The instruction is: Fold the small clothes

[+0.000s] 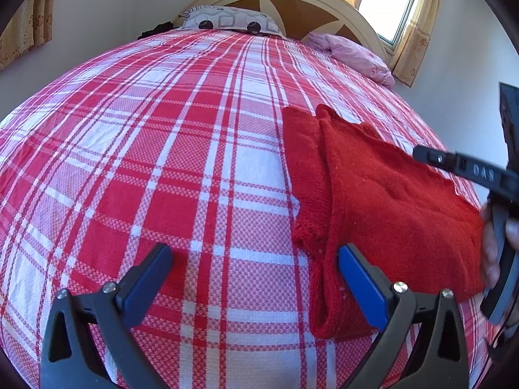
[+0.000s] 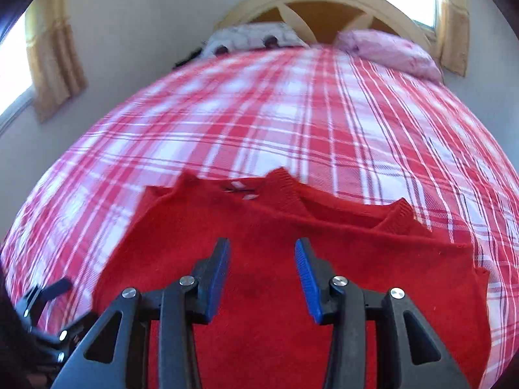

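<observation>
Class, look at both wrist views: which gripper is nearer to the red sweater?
Right. The right gripper hangs open directly over the red sweater. The left gripper, also open, sits at its left edge, mostly over the plaid bedspread.

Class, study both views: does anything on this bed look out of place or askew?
Only the red knitted sweater: it lies part-folded on the red-and-white checked bedspread, edges uneven, one flap sticking out left. Nothing looks damaged or spilled.

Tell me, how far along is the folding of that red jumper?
Partly done: the red jumper lies on the checked bedspread with one side already turned in along a crease. Nothing is in hand; the left gripper and right gripper are both open over it. The final folds remain.
</observation>
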Tool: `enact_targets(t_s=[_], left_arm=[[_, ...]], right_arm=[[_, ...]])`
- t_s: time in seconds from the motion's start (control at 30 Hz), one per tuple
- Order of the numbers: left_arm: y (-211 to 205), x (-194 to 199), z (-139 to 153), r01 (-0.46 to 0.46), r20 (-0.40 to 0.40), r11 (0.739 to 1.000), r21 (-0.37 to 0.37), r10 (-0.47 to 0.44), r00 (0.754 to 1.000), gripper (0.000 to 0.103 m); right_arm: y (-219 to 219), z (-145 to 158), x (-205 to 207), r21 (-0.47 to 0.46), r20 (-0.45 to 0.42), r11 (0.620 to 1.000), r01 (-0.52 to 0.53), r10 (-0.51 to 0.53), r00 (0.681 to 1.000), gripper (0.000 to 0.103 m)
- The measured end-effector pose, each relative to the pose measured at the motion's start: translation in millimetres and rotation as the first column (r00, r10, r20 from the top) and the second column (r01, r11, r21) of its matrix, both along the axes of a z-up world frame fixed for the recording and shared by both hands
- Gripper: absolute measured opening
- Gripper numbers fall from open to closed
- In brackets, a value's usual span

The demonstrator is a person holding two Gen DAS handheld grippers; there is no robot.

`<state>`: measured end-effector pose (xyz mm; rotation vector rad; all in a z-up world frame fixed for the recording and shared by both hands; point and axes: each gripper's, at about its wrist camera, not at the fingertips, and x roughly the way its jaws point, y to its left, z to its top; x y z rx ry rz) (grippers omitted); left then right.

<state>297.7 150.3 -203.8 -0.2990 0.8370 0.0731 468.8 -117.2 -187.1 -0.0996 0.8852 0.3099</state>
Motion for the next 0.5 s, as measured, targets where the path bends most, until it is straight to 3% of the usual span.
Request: enact_targets(t_s=[0.1, 0.17, 0.33, 0.5], left_arm=[[-0.4, 0.4, -0.2, 0.0, 0.0, 1.0, 0.002, 0.0, 1.0, 0.103], [-0.4, 0.7, -0.3, 0.001, 0.0, 1.0, 0.003, -0.001, 1.0, 0.103], [-0.9, 2.3, -1.0, 0.0, -0.007, 1.0, 0.015, 0.0, 1.0, 0.103], [-1.7, 3.9, -1.8, 0.001, -0.007, 1.0, 0.015, 0.0, 1.0, 0.103]], right_arm=[[5.9, -25.8, 35.8, -0.046, -0.137, 0.999, 0.017, -0.023, 0.99, 0.043], [9.0, -39.8, 48.6, -0.063, -0.166, 0.997, 0.04, -0.05, 0.985, 0.043], [21.6, -42.0, 64.1, -0.113, -0.131, 0.992, 0.055, -0.069, 0.989, 0.048], [9.3, -22.2, 42.5, -0.054, -0.097, 0.996, 0.065, -0.07, 0.993, 0.048]])
